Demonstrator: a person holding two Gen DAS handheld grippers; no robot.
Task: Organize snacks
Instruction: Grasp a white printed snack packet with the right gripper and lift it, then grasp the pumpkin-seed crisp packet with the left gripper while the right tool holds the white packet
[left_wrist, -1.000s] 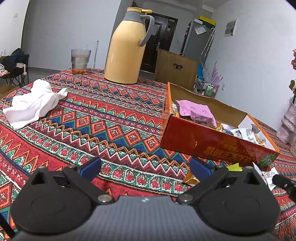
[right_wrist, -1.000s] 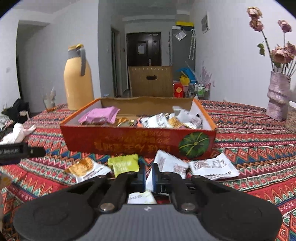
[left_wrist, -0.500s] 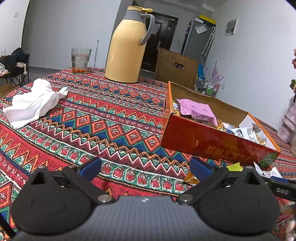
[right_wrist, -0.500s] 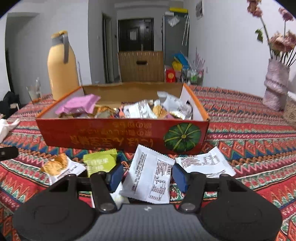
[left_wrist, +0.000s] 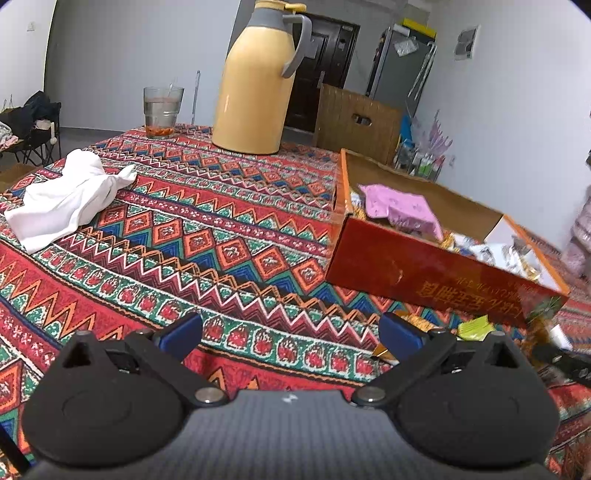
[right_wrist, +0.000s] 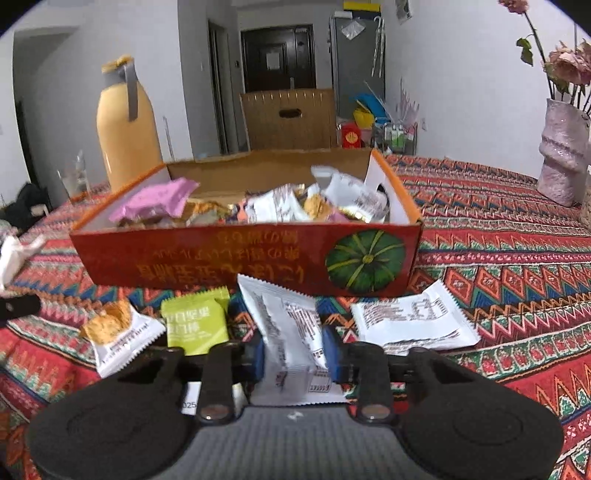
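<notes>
A red snack box with several packets inside stands on the patterned tablecloth; it also shows in the left wrist view. My right gripper has its blue pads on either side of a white snack packet and is closing on it. Loose in front of the box lie a green packet, a cracker packet and another white packet. My left gripper is open and empty over the cloth, left of the box.
A yellow thermos, a glass and a white cloth sit on the table's left side. A pink vase with dried flowers stands at the right. A brown chair back is behind the box.
My right gripper opened from shut, moved forward over the white packet, and its jaws have narrowed around it. The left gripper has stayed almost still.
</notes>
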